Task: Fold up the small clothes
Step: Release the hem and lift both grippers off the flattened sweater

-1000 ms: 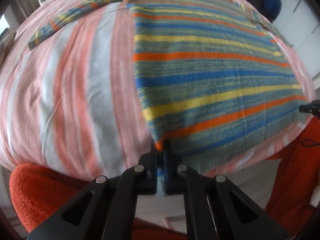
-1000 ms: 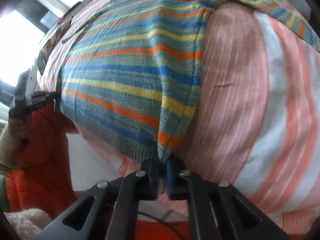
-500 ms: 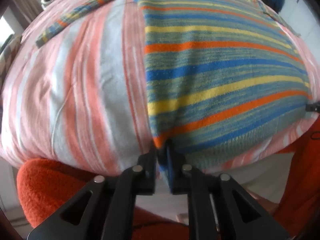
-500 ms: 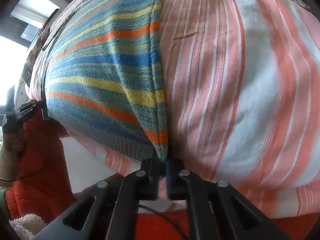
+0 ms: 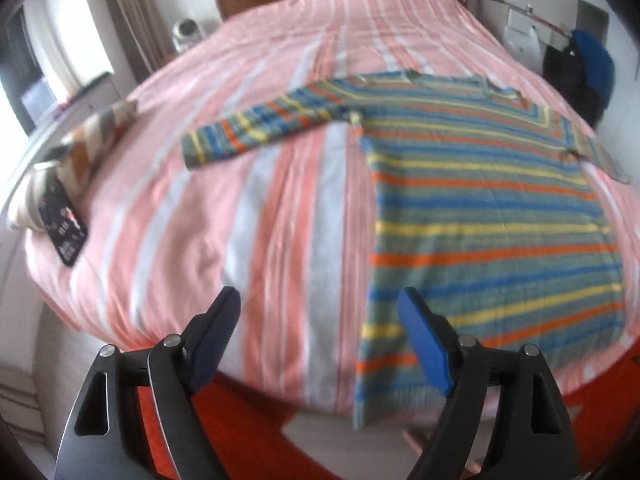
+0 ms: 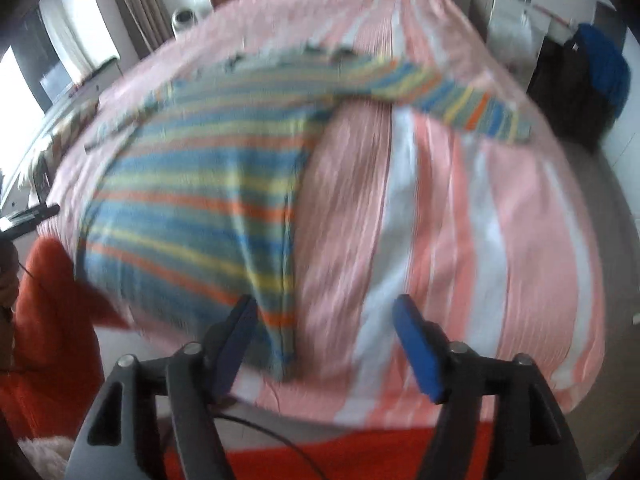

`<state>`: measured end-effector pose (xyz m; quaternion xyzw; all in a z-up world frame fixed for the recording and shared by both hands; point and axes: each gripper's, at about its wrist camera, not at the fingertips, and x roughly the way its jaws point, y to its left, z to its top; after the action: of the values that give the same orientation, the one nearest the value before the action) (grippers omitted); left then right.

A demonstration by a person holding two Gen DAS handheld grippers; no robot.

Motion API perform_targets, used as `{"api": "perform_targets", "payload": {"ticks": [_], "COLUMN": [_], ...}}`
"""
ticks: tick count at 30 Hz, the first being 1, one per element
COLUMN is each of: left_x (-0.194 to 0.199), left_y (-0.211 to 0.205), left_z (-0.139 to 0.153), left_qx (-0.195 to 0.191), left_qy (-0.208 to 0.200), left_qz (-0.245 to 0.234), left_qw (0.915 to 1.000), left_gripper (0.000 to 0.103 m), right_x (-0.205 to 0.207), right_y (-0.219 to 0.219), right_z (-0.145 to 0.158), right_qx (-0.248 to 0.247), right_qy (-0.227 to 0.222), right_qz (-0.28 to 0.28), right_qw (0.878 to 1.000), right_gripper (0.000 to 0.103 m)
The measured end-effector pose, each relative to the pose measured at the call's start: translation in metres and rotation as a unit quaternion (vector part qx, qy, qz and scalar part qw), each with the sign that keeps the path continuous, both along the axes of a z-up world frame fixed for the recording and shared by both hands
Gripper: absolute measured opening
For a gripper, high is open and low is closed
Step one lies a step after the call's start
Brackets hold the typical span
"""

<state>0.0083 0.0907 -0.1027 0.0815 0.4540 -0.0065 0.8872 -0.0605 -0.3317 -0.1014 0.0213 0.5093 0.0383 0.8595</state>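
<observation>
Both the left tongs (image 5: 320, 312) and right tongs (image 6: 326, 320) are spread wide, gripping nothing, above the striped sweater (image 5: 480, 216) lying flat on the bed (image 5: 280, 200).

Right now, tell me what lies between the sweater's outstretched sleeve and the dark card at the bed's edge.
Left wrist view: only bare striped bedcover between sleeve and card.

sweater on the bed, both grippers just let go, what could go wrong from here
The striped sweater has its hem hanging over the foot of the bed, so it may slide off. Both sleeves still lie spread out, so a bottom-up fold now would likely be lopsided. The open left gripper could snag the hem.
</observation>
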Motion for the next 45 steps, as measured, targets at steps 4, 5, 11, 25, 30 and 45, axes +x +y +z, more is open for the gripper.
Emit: {"api": "perform_targets", "payload": {"ticks": [4, 5, 11, 25, 30, 45], "left_x": [-0.006, -0.006, -0.001, 0.005, 0.006, 0.012], "left_y": [0.001, 0.002, 0.004, -0.002, -0.002, -0.005], "left_z": [0.004, 0.005, 0.005, 0.006, 0.006, 0.006], "left_qx": [0.011, 0.011, 0.021, 0.038, 0.039, 0.046], "left_qy": [-0.012, -0.013, -0.017, -0.021, -0.021, -0.024], "left_qz": [0.013, 0.017, 0.035, 0.042, 0.042, 0.043], "left_qw": [0.9998, 0.9997, 0.9991, 0.9982, 0.9981, 0.9977], "left_gripper": [0.083, 0.083, 0.084, 0.084, 0.085, 0.09], "right_x": [0.009, 0.01, 0.014, 0.017, 0.018, 0.021], "right_y": [0.006, 0.007, 0.019, 0.03, 0.031, 0.032], "right_z": [0.008, 0.01, 0.008, -0.002, -0.006, -0.013], "right_qx": [0.006, 0.009, 0.027, 0.025, 0.027, 0.018], "right_qy": [-0.027, -0.031, -0.039, -0.041, -0.037, -0.04], "right_qz": [-0.001, -0.002, 0.007, 0.009, 0.009, 0.005], "right_qw": [1.0, 0.999, 0.999, 0.999, 0.999, 0.999], "right_gripper": [0.074, 0.074, 0.074, 0.075, 0.075, 0.075]}}
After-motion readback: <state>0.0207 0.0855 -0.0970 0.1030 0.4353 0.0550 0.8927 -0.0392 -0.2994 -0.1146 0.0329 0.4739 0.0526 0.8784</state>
